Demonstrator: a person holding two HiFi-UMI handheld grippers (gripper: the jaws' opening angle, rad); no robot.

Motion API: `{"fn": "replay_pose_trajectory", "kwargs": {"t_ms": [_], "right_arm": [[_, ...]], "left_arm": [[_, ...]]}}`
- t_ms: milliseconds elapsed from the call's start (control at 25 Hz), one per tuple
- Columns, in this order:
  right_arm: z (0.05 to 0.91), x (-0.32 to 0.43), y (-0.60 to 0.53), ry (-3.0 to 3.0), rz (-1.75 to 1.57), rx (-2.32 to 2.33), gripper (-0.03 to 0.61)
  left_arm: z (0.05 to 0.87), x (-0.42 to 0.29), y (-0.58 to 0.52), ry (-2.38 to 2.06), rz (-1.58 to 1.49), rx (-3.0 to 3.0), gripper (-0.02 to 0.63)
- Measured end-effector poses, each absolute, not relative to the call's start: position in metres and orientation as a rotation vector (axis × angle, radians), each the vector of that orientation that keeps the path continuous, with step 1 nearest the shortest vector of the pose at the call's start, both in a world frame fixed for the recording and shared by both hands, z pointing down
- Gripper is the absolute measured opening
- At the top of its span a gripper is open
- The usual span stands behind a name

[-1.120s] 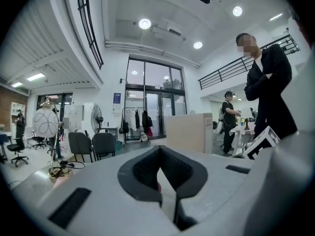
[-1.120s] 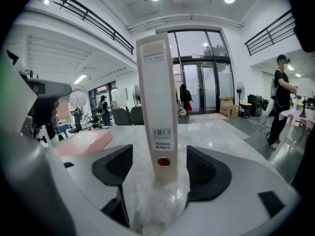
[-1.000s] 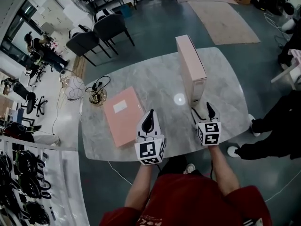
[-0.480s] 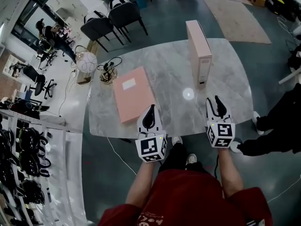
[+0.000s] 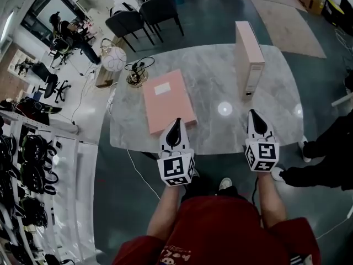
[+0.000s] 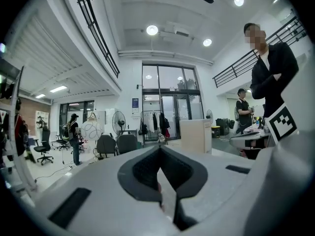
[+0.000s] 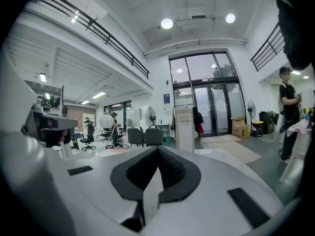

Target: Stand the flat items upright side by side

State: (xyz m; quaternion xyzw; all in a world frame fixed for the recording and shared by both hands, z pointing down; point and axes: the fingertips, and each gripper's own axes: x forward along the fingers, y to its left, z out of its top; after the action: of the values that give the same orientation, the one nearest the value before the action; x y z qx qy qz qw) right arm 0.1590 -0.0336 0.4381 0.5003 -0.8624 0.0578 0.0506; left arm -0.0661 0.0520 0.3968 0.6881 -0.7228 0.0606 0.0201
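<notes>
On the marble table [image 5: 212, 90], toward its left half, the flat pink file box [image 5: 170, 101] lies on its broad face with a white label near its far end, its near edge close to the table's front rim. The upright pink file box [image 5: 249, 58] stands well apart from it on the right, narrow spine toward me, with bare stone between them. I hold the left gripper [image 5: 176, 123] at the flat box's near edge, jaws pressed together with nothing in them. I cannot tell from above whether it touches the box, though its own view looks out level across the room. The right gripper [image 5: 253, 115] hangs over the table's front edge below the standing box; its jaws have just been closing and now meet on nothing at all. I judge the flat box to be stiff card: light, rigid enough to tip up in one piece, but smooth-faced and likely to slide on polished marble rather than pivot. Its square corners and thin walls give the pads little purchase from above. I would open wide and take it across its thickness at a long edge, near the middle, so it does not swing. The second gripper could brace the far side while it rises, then walk it over beside its partner. A clumsy nudge could topple that standing box.
</notes>
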Motion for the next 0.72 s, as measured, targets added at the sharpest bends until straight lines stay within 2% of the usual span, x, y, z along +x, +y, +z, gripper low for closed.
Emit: {"fn": "replay_pose_trajectory", "kwargs": {"t_ms": [720], "right_arm": [[0.429, -0.01, -0.074, -2.659, 0.075, 1.366, -0.002]], "left_arm": [[0.418, -0.228, 0.032, -2.273, 0.16, 2.018, 0.003]]}}
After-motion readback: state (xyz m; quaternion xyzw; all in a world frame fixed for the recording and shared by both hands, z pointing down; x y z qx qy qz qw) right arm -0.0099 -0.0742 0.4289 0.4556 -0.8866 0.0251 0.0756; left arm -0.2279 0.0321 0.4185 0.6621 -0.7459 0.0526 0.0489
